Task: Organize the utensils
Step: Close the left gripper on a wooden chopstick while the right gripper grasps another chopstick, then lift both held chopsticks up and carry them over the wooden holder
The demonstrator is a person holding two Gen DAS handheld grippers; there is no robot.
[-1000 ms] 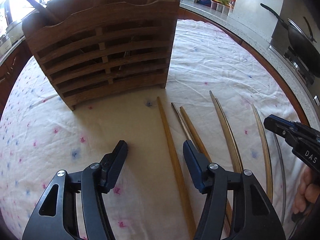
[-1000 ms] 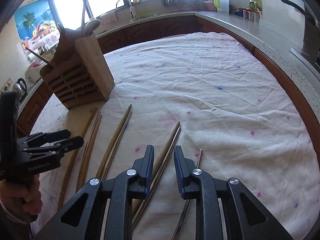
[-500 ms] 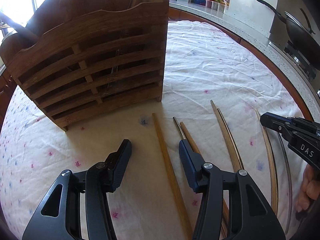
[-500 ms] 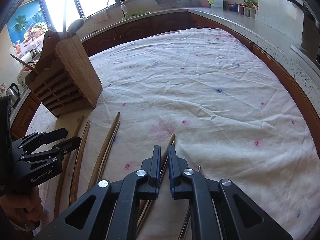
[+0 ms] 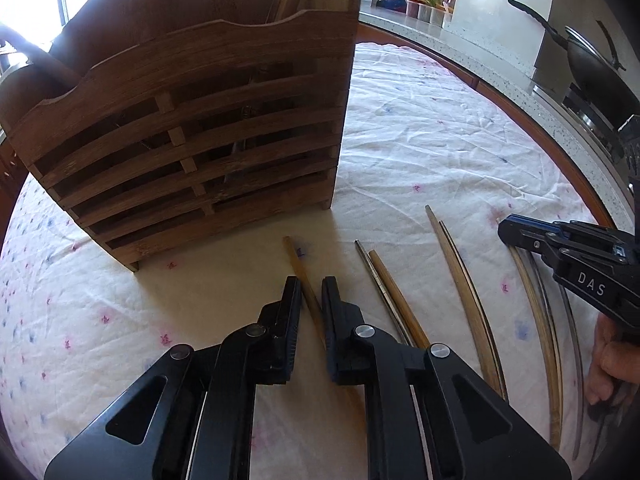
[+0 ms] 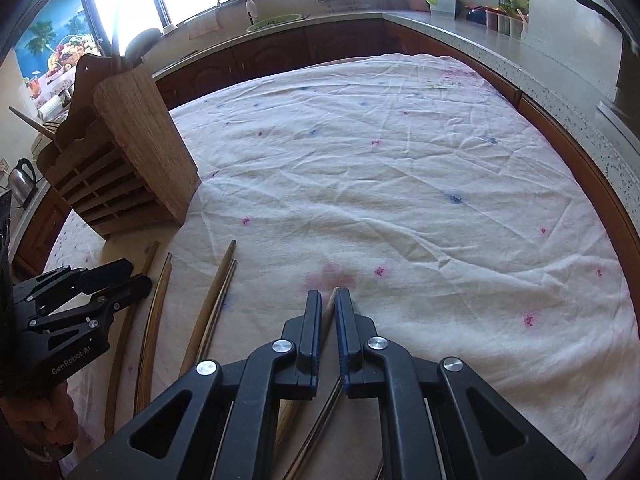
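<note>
A slatted wooden utensil holder [image 5: 192,140] [image 6: 132,168] stands at the back left of the cloth-covered table [image 6: 400,200]. Several wooden and metal chopsticks lie in front of it. My left gripper [image 5: 311,280] [image 6: 140,272] is closing its jaws on the leftmost wooden chopstick [image 5: 296,256], which lies between the pads just in front of the holder. My right gripper [image 6: 328,294] [image 5: 506,230] is shut on a wooden chopstick [image 6: 331,300] at the right end of the row. Between the two grippers lie a metal and wood pair [image 5: 376,276] and a thin pair [image 5: 452,260].
A stone counter curves around the table's right and far sides, with a wok [image 5: 592,68] on the stove, jars and a sink [image 6: 276,20]. A kettle [image 6: 20,180] sits at far left. A hand [image 5: 608,364] holds the right gripper's handle.
The left jaws went from wide apart to closed around the leftmost chopstick. The right jaws narrowed from a small gap to shut on a chopstick and slid slightly forward.
</note>
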